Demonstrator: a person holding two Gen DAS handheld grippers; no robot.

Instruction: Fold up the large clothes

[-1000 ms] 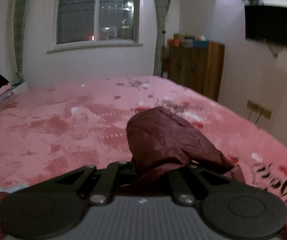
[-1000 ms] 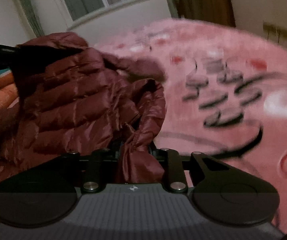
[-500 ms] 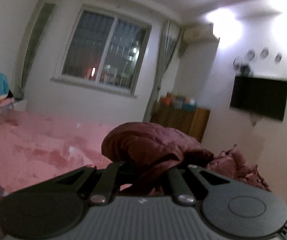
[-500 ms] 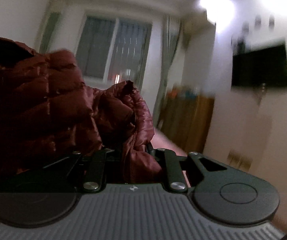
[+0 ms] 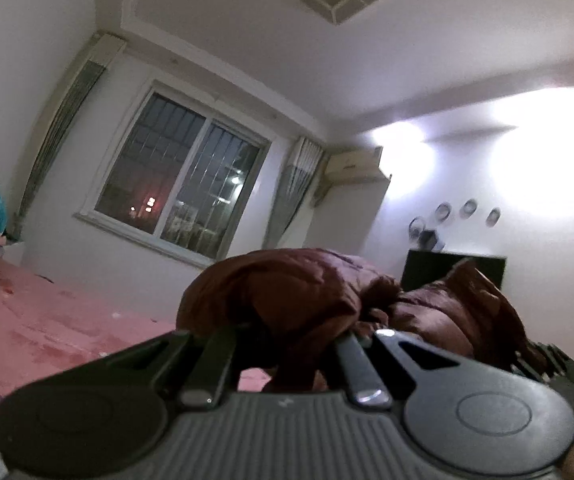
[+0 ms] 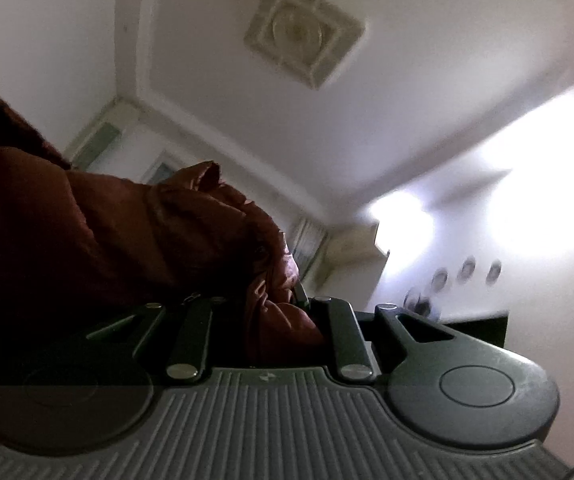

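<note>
Between the fingers of the left gripper (image 5: 287,344), clamped shut on it, hangs a fold of the dark maroon quilted puffer jacket (image 5: 287,292), bunched just ahead of that gripper and lifted above the pink patterned bed cover (image 5: 47,320) below and to its left. Further jacket fabric spreads to its right. Beside it, the right gripper (image 6: 283,320) also pinches a glossy fold of this jacket (image 6: 127,240), whose bulk rises to its left, with the white ceiling (image 6: 247,100) above.
</note>
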